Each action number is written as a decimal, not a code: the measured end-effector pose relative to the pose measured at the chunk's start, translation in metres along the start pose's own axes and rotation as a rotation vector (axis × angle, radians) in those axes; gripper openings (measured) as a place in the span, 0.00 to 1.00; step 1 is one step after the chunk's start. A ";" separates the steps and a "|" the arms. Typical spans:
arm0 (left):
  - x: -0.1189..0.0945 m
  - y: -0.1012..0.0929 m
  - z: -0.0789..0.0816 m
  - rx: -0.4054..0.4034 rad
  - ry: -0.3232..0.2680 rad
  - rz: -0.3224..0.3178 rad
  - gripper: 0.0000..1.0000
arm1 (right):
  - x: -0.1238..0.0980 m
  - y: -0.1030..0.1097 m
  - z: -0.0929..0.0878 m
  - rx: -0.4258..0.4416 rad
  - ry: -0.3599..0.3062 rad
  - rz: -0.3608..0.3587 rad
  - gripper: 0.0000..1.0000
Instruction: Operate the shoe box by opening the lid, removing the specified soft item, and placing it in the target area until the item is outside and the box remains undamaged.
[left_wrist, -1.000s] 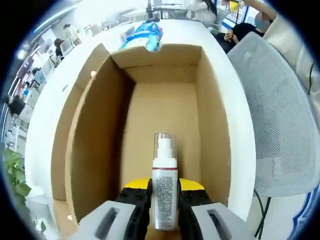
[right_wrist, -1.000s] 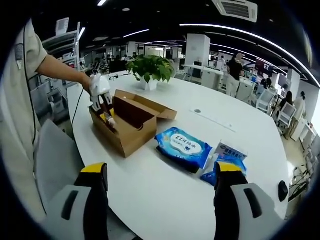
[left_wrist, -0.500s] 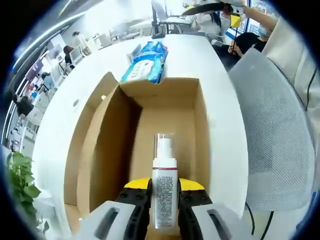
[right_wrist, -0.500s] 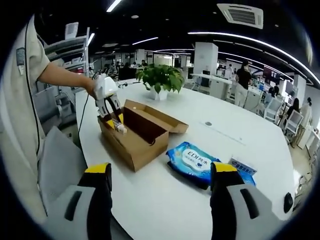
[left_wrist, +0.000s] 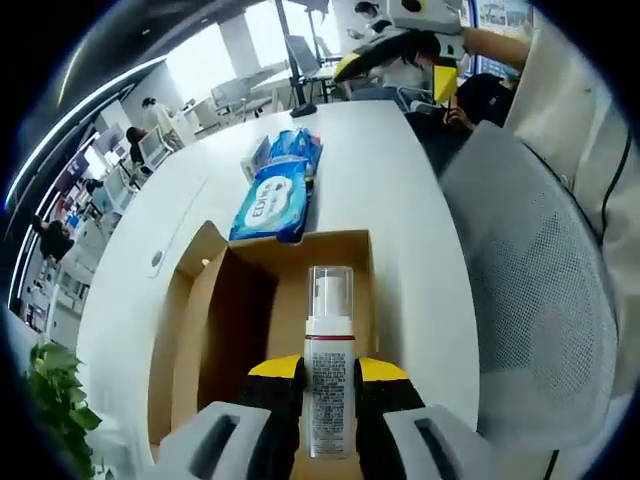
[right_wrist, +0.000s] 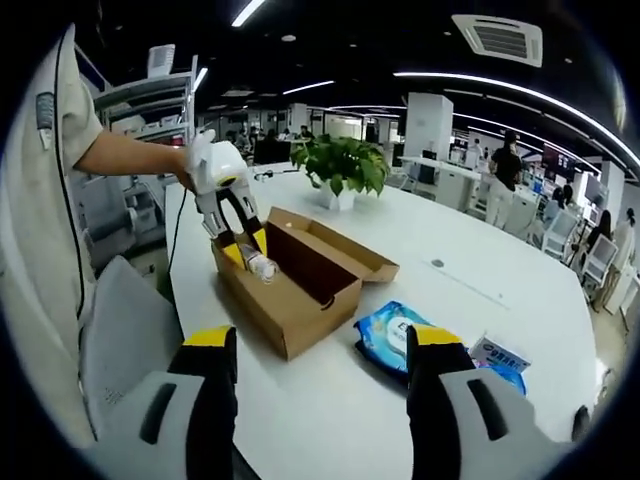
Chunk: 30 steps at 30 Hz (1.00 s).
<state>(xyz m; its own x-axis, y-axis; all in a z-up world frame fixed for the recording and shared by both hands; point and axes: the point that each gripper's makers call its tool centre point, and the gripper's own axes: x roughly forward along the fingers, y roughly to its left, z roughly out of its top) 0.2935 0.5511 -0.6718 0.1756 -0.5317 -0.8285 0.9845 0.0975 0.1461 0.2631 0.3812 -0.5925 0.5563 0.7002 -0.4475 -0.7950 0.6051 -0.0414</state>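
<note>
Blue wipes pack (left_wrist: 274, 187) — reads "EDI".

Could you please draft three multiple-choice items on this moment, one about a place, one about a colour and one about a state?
1. Where is the spray bottle?
A. lying on the table beside the box
B. held between the left gripper's jaws above the open cardboard box
C. standing next to the plant

2. What colour is the wipes pack on the table?
A. red
B. green
C. blue

3. How is the right gripper?
A. open and holding nothing
B. shut on the bottle
C. shut on the box flap

Answers:
1 B: the left gripper view shows the bottle clamped over the box interior.
2 C: it is blue with a white label.
3 A: its jaws stand wide apart over the table.
</note>
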 end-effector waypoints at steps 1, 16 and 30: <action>0.000 -0.002 0.005 0.010 -0.006 0.000 0.19 | 0.001 0.001 0.001 -0.004 -0.002 0.005 0.63; 0.003 -0.032 0.071 0.084 -0.151 -0.026 0.19 | 0.015 0.034 0.009 -0.085 -0.022 0.122 0.50; 0.001 -0.069 0.107 0.131 -0.274 -0.140 0.19 | 0.013 0.064 0.006 -0.145 -0.011 0.250 0.33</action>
<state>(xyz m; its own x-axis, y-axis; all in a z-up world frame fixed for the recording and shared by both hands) 0.2257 0.4539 -0.6248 0.0157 -0.7405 -0.6719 0.9879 -0.0920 0.1244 0.2210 0.4313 -0.5950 0.3406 0.8254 -0.4501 -0.9337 0.3532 -0.0588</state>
